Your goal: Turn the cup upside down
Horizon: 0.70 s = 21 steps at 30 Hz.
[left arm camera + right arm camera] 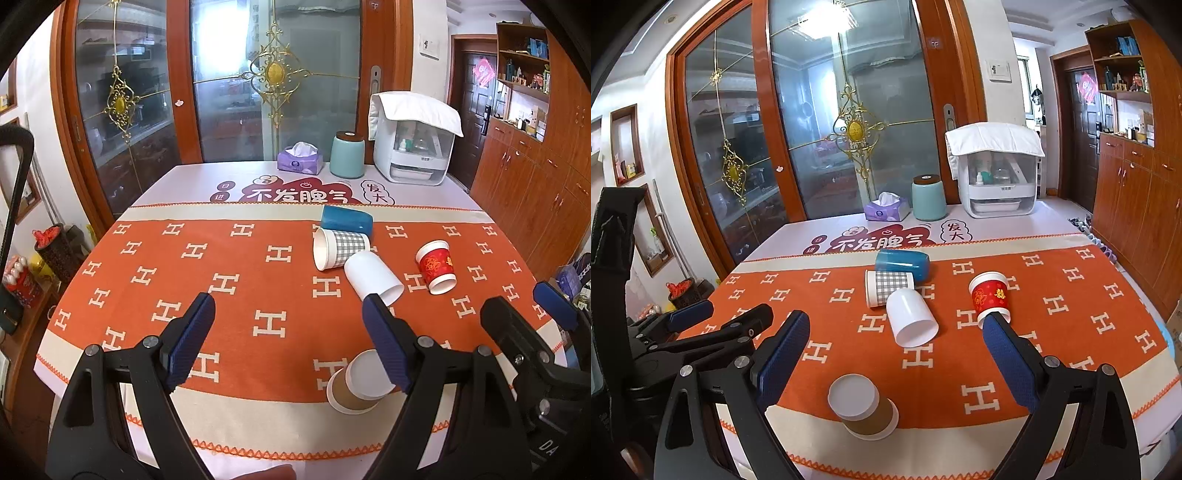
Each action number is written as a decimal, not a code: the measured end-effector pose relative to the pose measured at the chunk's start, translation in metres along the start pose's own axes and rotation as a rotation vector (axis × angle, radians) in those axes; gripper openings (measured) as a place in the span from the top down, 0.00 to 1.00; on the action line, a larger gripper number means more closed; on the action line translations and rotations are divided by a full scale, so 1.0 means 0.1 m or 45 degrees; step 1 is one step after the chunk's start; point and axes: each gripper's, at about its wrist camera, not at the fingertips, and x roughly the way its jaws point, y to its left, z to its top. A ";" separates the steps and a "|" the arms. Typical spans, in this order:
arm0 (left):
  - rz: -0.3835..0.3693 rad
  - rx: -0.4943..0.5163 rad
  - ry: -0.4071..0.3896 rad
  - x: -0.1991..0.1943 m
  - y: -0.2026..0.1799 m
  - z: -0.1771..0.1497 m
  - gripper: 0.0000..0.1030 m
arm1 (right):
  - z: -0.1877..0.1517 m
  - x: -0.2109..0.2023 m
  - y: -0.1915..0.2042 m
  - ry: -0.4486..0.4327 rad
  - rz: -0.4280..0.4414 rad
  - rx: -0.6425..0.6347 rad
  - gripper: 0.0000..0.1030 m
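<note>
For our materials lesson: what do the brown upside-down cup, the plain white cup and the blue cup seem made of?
Brown upside-down cup: likely paper, matte with rolled white rim. Plain white cup lying on its side: probably plastic, smooth, faint sheen. Blue cup on its side: looks like glossy plastic, showing highlights.

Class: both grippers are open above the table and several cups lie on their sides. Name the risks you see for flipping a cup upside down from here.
1. The white cup, checked cup and blue cup lie bunched together; grasping one could nudge the others into rolling.
2. The brown cup stands inverted near the table's front edge; a passing right gripper or left gripper might knock it off.
3. The red cup, on its side, could roll.
</note>
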 end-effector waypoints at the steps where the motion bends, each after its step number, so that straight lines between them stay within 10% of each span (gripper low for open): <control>1: -0.001 0.000 0.003 0.00 0.00 0.00 0.22 | 0.00 0.00 0.00 0.001 0.001 0.001 0.07; 21: -0.008 -0.004 0.036 0.11 0.01 -0.01 0.22 | -0.08 0.09 0.05 0.022 0.010 0.002 0.07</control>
